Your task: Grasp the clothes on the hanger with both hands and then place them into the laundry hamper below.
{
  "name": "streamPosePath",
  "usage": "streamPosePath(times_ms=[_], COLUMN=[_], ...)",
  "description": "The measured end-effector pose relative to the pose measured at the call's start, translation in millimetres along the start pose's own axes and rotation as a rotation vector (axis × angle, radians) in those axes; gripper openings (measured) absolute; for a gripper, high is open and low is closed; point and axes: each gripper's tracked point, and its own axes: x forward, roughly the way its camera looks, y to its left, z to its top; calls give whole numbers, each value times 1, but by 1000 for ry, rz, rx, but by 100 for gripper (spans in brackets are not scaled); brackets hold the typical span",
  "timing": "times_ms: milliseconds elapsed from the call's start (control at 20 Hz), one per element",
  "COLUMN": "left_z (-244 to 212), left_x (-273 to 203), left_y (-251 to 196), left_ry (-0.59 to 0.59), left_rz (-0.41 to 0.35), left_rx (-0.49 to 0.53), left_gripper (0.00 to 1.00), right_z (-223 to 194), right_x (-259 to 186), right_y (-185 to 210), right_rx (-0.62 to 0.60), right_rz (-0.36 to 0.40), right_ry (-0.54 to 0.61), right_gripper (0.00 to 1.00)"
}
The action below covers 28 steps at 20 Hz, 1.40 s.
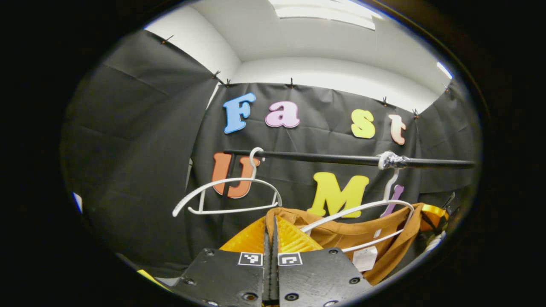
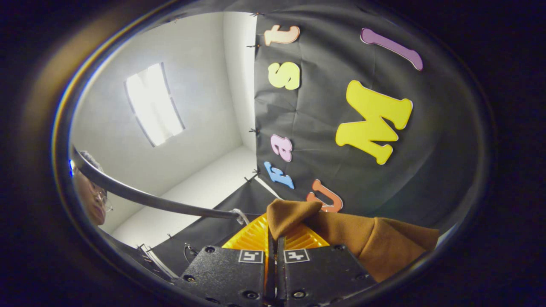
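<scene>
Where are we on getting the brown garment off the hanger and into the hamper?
Done: both grasps look made. The left gripper is shut on the brown garment, and the right gripper pinches a fold of it too. In hand: the garment is still draped around the white hanger on the black rail. Left: pulling it free and lowering it into the hamper.

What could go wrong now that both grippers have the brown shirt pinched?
The brown garment still drapes over the white hanger, so pulling may drag that hanger along the black rail or off it. The right gripper pinches only a small fold, which might slip.
</scene>
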Motion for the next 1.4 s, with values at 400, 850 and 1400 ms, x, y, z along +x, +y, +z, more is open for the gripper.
streamPosePath(times_ms=[400, 850, 1400], left_z=[-1, -42, -30], left_x=[8, 11, 12], left_y=[11, 24, 22], left_ry=[79, 203, 188], left_rz=[-137, -186, -234], left_rx=[-318, -537, -490], left_gripper=[5, 0, 0], right_z=[23, 41, 58], right_x=[-6, -20, 8], right_y=[-1, -28, 18], right_rx=[78, 257, 250], right_rz=[23, 1, 126], right_ry=[-73, -180, -116], right_gripper=[4, 4, 4])
